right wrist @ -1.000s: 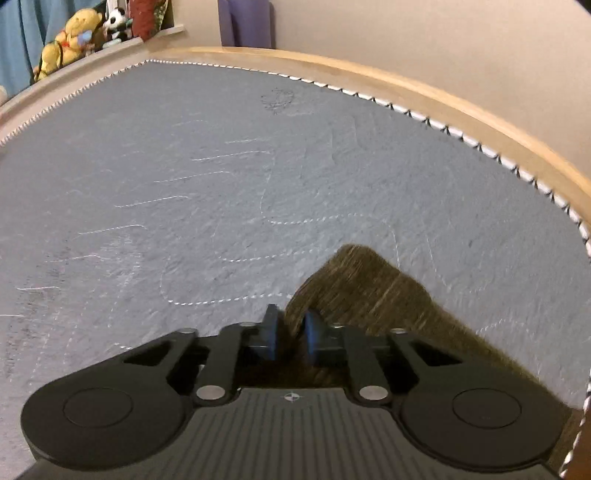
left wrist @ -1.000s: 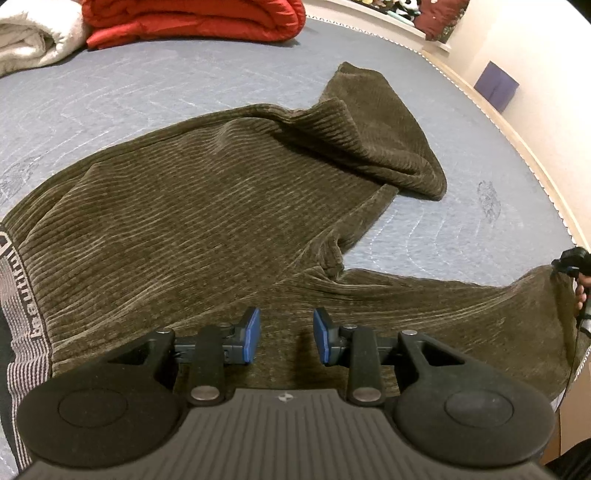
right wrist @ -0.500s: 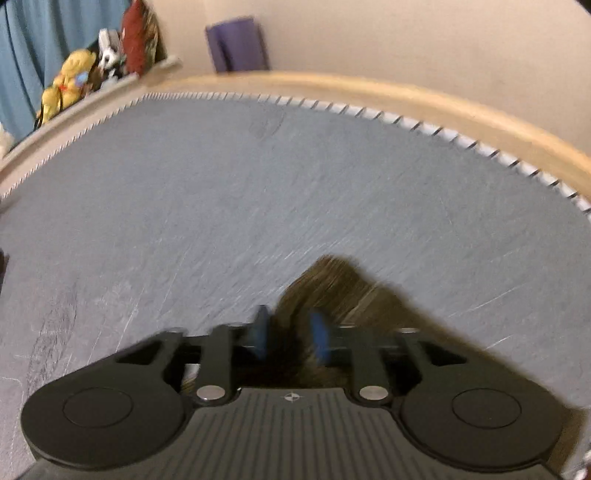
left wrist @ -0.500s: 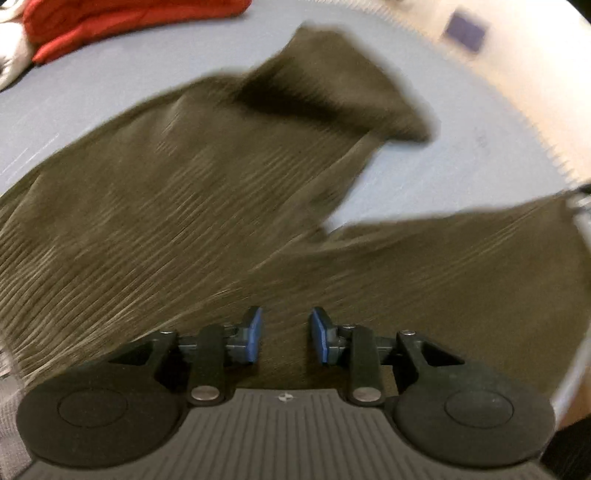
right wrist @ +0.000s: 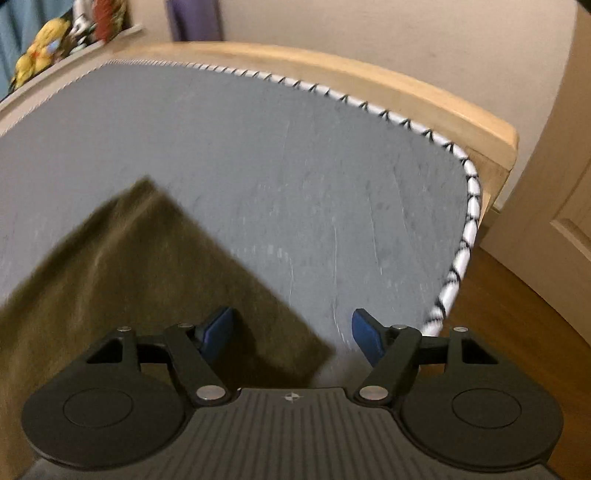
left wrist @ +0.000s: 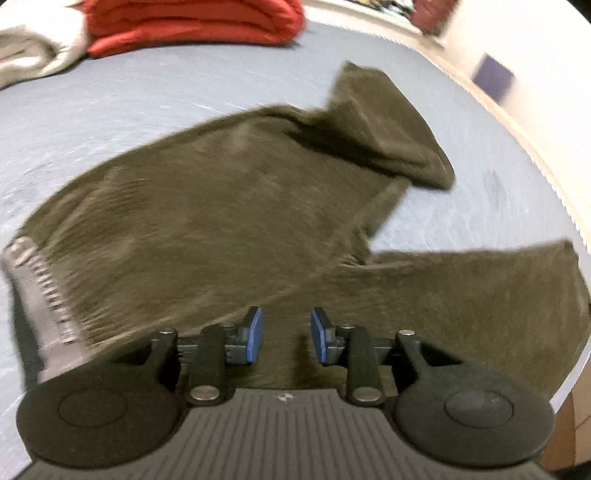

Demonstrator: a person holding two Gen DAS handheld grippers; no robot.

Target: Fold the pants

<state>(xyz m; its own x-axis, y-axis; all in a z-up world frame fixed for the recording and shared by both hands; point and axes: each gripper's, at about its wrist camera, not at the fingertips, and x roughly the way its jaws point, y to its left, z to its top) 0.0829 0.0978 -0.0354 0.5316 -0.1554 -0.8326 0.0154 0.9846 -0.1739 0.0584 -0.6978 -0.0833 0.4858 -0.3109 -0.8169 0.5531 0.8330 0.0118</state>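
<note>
Dark olive corduroy pants (left wrist: 229, 206) lie spread on the grey bed cover (left wrist: 129, 99), legs splayed apart, grey waistband (left wrist: 44, 295) at the left. The far leg end is folded over (left wrist: 391, 125). My left gripper (left wrist: 286, 339) is open and empty, hovering over the near leg. In the right wrist view the near leg's cuff end (right wrist: 140, 266) lies flat on the cover. My right gripper (right wrist: 291, 336) is wide open above the cuff's corner, holding nothing.
A red folded blanket (left wrist: 192, 22) and a white one (left wrist: 33, 48) lie at the far side. The wooden bed frame (right wrist: 388, 92) and the cover's laced edge (right wrist: 461, 240) run close on the right, with wood floor and a door (right wrist: 554, 177) beyond.
My right gripper opened and let go of the cuff, which now lies flat. It pulled back to the right. The left gripper stayed open and shifted slightly over the pants.
</note>
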